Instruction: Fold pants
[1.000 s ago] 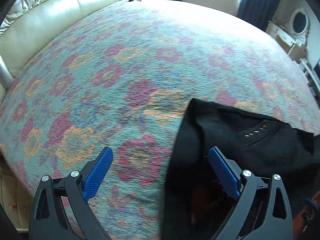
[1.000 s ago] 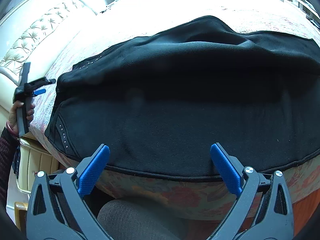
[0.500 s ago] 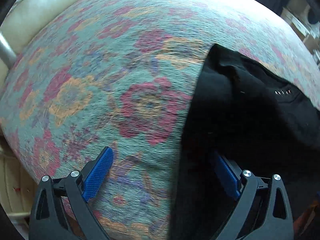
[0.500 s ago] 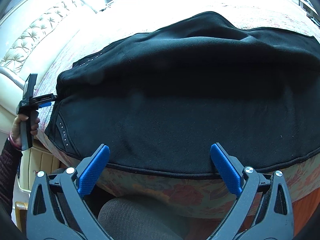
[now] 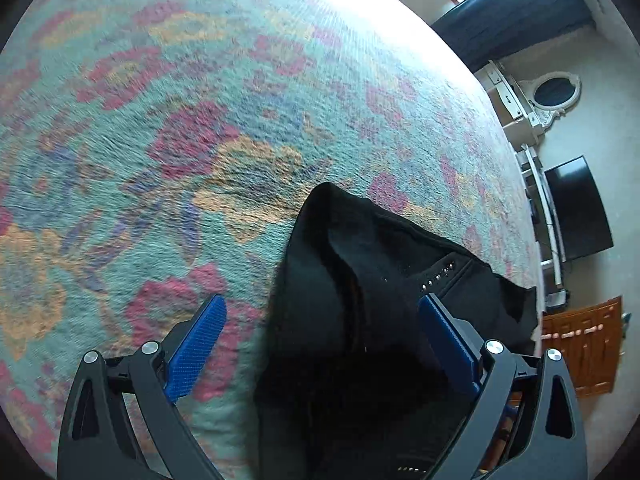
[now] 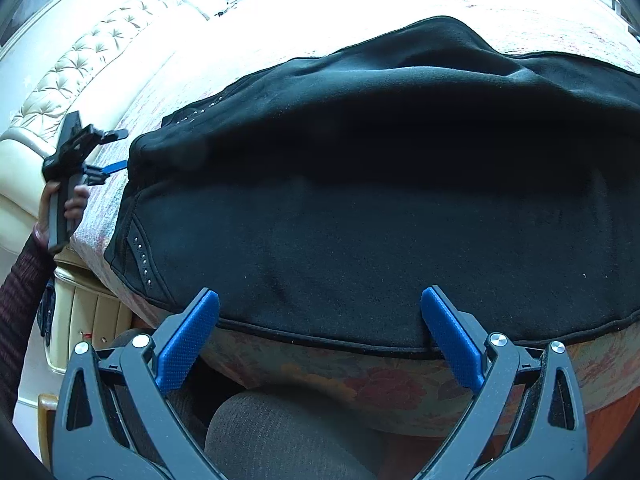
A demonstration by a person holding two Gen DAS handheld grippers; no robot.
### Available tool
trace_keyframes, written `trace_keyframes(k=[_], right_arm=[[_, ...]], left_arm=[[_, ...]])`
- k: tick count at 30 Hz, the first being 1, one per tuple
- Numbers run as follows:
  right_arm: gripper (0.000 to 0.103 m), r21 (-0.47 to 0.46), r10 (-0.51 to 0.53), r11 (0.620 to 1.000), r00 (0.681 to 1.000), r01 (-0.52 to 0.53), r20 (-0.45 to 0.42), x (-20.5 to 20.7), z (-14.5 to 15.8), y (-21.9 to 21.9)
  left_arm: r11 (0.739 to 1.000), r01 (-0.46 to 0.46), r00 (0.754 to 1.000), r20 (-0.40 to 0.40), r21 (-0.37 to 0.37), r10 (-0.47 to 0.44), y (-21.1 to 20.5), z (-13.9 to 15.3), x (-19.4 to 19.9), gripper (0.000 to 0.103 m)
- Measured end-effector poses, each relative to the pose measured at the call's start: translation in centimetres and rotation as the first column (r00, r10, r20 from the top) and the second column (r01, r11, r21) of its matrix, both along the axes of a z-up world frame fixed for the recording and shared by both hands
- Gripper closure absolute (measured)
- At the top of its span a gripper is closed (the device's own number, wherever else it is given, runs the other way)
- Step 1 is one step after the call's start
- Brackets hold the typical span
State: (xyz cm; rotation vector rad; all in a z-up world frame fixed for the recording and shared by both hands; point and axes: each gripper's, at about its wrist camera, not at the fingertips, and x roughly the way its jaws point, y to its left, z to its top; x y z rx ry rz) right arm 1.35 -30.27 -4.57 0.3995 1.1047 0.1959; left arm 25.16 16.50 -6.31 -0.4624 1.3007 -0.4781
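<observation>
Comparing with half a second back: left gripper [image 5: 320,344] view has swung, window, dark curtain [image 5: 516,16] and oval mirror [image 5: 554,90] back in sight past the bed [image 5: 200,120], headboard out of that view; pants [image 5: 360,320] corner sits further from the camera than before. In right wrist view the left gripper [image 6: 114,152] has risen along the pants' end, its blue finger tip now right at the black fabric edge; right gripper [image 6: 320,336] view barely changed.

Left fingers [image 5: 196,350] spread wide, holding nothing; the right-side pad lies over the black cloth, the left-side pad over the floral bedspread beside the pants. Right fingers [image 6: 186,342] also wide apart, nothing clamped, both pads at the near hem of the pants, contact not clear.

Pants [image 6: 380,208]: black, fleecy, spread lengthwise across the bed, near edge running along the bed's front side with a piped hem. A raised ridge runs along the far half, dark shadowed fold beneath it. Rows of small silver studs by the pocket at the end toward the left gripper; same studs visible in left wrist view. That end comes to a peaked, slightly lifted corner on the bedspread. Tufted cream headboard [image 6: 80,68] beyond that end of the pants. Person's hand [image 6: 66,208] grips the left gripper handle
</observation>
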Motion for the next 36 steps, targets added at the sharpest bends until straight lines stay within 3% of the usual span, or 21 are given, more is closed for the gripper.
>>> trace_keyframes(k=[2,5,8,11,16,20,24,29,30,31,32,36], right_arm=[[0.002,-0.005,0.007,1.0,1.0,-0.007,0.002,0.1,0.0,0.1],[0.002,-0.016,0.036,0.999,0.999,-0.036,0.003,0.5,0.0,0.3],[0.002,0.017,0.079,0.997,0.997,-0.078,-0.005,1.5,0.2,0.2],[0.002,0.109,0.078,0.991,0.997,-0.078,0.0,3.1,0.9,-0.8],[0.002,0.189,0.046,0.98,0.997,-0.058,0.068,5.8,3.4,-2.6],[0.002,0.169,0.034,0.984,0.992,-0.054,0.118,7.9,4.9,-3.2],[0.002,0.188,0.04,0.98,0.992,-0.062,0.116,9.4,4.3,-3.2],[0.002,0.134,0.118,0.982,0.986,-0.134,0.12,11.0,3.5,-3.7],[0.002,0.112,0.136,0.982,0.983,-0.15,0.126,11.3,3.5,-3.9],[0.002,0.082,0.154,0.983,0.98,-0.165,0.129,12.0,3.6,-4.1],[0.002,0.062,0.159,0.984,0.979,-0.168,0.129,12.4,3.8,-4.4],[0.002,0.045,0.145,0.988,0.984,-0.151,0.107,15.0,3.6,-5.8]], left_arm=[[0.998,-0.023,0.999,-0.047,-0.052,0.02,0.0,-1.3,2.0,0.007],[0.989,-0.016,0.999,-0.033,-0.146,0.012,-0.6,-1.2,3.0,0.007],[0.957,0.05,0.996,-0.057,-0.285,-0.069,-2.2,-1.4,3.4,0.007],[0.96,0.105,0.99,-0.062,-0.26,-0.125,-3.4,-2.1,3.0,0.007],[0.941,0.161,0.986,0.002,-0.299,-0.168,-2.7,-2.0,2.3,0.007],[0.938,0.28,0.96,0.059,-0.203,-0.273,-4.3,-1.2,1.8,0.007],[0.953,0.141,0.99,0.042,-0.269,-0.135,-3.4,-1.9,3.0,0.008],[0.949,0.125,0.992,0.061,-0.288,-0.112,-3.4,-1.9,3.5,0.01],[0.953,0.123,0.992,0.061,-0.276,-0.111,-3.2,-2.1,3.6,0.028],[0.962,0.118,0.993,0.052,-0.247,-0.109,-3.2,-2.2,3.6,0.058],[0.971,0.1,0.995,0.032,-0.216,-0.095,-3.0,-2.6,3.6,0.064],[0.96,0.118,0.993,0.014,-0.253,-0.118,-2.2,-3.4,3.1,0.064]])
